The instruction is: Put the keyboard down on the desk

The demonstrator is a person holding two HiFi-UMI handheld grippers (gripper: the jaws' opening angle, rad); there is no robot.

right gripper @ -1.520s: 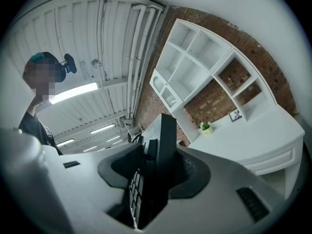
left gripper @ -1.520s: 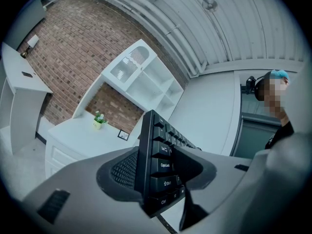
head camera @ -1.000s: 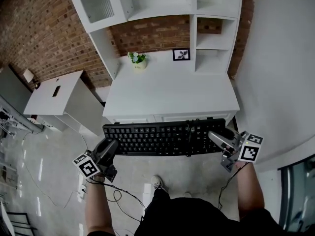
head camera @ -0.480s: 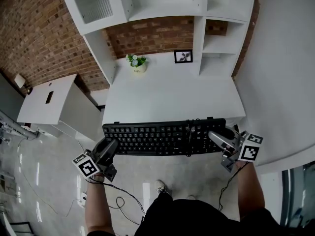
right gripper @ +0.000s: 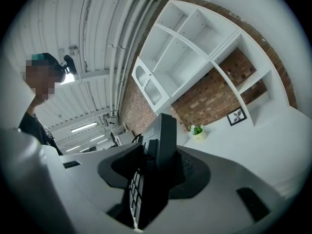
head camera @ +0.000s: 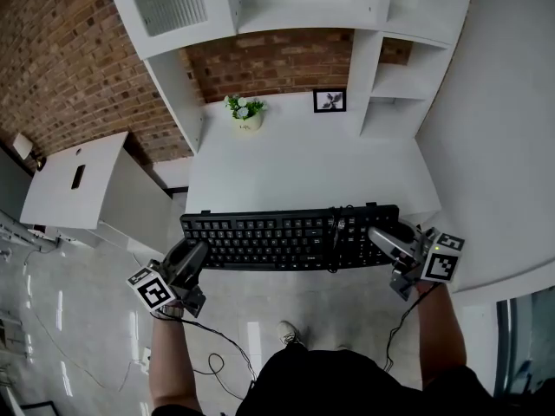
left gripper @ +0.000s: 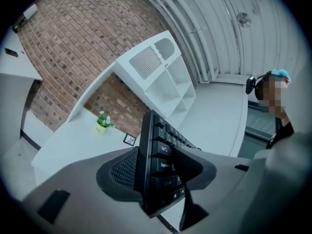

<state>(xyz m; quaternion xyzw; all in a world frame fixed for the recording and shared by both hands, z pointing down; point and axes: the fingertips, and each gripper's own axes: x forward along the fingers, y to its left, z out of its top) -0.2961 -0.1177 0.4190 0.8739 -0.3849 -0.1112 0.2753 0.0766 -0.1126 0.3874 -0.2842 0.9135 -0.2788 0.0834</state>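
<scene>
Gripping each short end of the black keyboard [head camera: 286, 239], both tongs sit nearest the person. Left gripper [head camera: 195, 251]: jaws clamped on the end with the Tab and Caps Lock keys. Right gripper [head camera: 381, 237]: jaws closed on the number-pad end. Keyboard held level, keys up, long side parallel to the front edge of the white desk [head camera: 303, 167] and overlapping that edge; contact with the desktop cannot be told. Beyond, desktop bare in the middle. At the back, a small potted plant [head camera: 246, 112] and a framed picture [head camera: 329, 100] stand against the brick wall [head camera: 269, 59], white shelves [head camera: 395, 81] to the right.
</scene>
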